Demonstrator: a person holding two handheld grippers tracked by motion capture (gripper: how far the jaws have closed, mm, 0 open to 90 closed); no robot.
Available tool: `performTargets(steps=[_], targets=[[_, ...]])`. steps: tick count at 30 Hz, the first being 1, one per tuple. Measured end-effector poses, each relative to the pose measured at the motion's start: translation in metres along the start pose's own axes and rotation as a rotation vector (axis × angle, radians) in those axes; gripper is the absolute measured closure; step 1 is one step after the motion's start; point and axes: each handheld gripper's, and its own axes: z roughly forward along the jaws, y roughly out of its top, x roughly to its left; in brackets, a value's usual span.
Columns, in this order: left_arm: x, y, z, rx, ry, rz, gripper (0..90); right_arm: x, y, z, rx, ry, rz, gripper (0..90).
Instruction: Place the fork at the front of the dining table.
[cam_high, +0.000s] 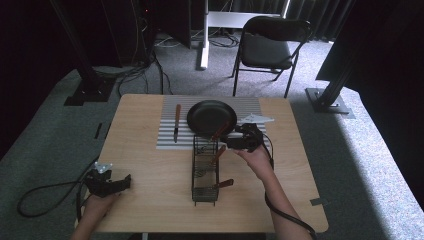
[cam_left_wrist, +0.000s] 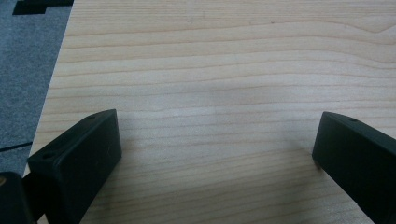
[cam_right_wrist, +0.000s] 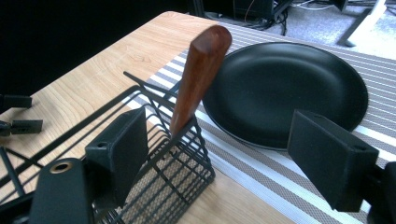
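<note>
A black wire basket (cam_high: 204, 172) stands mid-table with its far end on a striped mat (cam_high: 167, 137). Wooden-handled utensils lean out of it; one handle (cam_right_wrist: 201, 70) rises at the basket's (cam_right_wrist: 173, 168) far end. My right gripper (cam_high: 229, 142) hovers beside that end, open (cam_right_wrist: 219, 140), with the handle ahead of its jaws and untouched. A black plate (cam_high: 211, 117) (cam_right_wrist: 289, 88) lies on the mat just behind. My left gripper (cam_high: 124, 182) rests at the table's front left, open (cam_left_wrist: 217, 135) over bare wood (cam_left_wrist: 210, 70).
A wooden-handled knife (cam_high: 177, 122) lies on the mat left of the plate. Another handle (cam_high: 225, 183) sticks out of the basket's near end. A folding chair (cam_high: 267, 47) stands beyond the table. The table's left edge (cam_left_wrist: 51, 93) is close to my left gripper.
</note>
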Motion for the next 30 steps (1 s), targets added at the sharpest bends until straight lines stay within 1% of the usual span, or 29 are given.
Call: performTargets(steps=[1,3,6,7,8,9,10,11,13,14,15,17,19,20,22,25,26,29,30], targets=[[0.0,0.0,0.0,0.0,0.0,0.0,1.0,0.0,0.0,0.0,0.0,0.0,0.0,19.8],[0.0,0.0,0.0,0.0,0.0,0.0,1.0,0.0,0.004,0.006,0.003,0.021,0.016,22.2],[0.0,0.0,0.0,0.0,0.0,0.0,1.0,0.0,0.005,0.009,0.004,0.024,0.025,23.0],[0.0,0.0,0.0,0.0,0.0,0.0,1.0,-0.001,0.005,0.013,0.007,0.031,0.034,25.1],[0.0,0.0,0.0,0.0,0.0,0.0,1.0,-0.001,0.005,0.013,0.007,0.031,0.034,25.1],[0.0,0.0,0.0,0.0,0.0,0.0,1.0,-0.002,0.005,0.017,0.015,0.03,0.048,28.4],[0.0,0.0,0.0,0.0,0.0,0.0,1.0,-0.002,0.005,0.017,0.015,0.03,0.048,28.4],[0.0,0.0,0.0,0.0,0.0,0.0,1.0,-0.002,0.005,0.02,0.022,0.026,0.056,32.1],[0.0,0.0,0.0,0.0,0.0,0.0,1.0,-0.002,0.005,0.02,0.022,0.026,0.056,32.1],[0.0,0.0,0.0,0.0,0.0,0.0,1.0,-0.003,0.004,0.021,0.021,0.022,0.06,35.3],[0.0,0.0,0.0,0.0,0.0,0.0,1.0,-0.003,0.003,0.025,0.023,0.031,0.081,42.6],[0.0,0.0,0.0,0.0,0.0,0.0,1.0,-0.003,0.002,0.026,0.021,0.057,0.093,48.0],[0.0,0.0,0.0,0.0,0.0,0.0,1.0,-0.003,0.001,0.026,0.02,0.064,0.093,48.0],[0.0,0.0,0.0,0.0,0.0,0.0,1.0,-0.002,0.001,0.027,0.021,0.088,0.09,60.0],[0.0,0.0,0.0,0.0,0.0,0.0,1.0,0.0,0.001,0.027,0.02,0.1,0.078,65.4],[0.0,0.0,0.0,0.0,0.0,0.0,1.0,0.001,0.001,0.027,0.022,0.101,0.071,67.7],[0.0,0.0,0.0,0.0,0.0,0.0,1.0,0.004,0.0,0.027,0.028,0.103,0.052,74.0],[0.0,0.0,0.0,0.0,0.0,0.0,1.0,0.005,0.0,0.026,0.027,0.112,0.053,74.7],[0.0,0.0,0.0,0.0,0.0,0.0,1.0,0.006,0.0,0.025,0.027,0.122,0.048,75.2]])
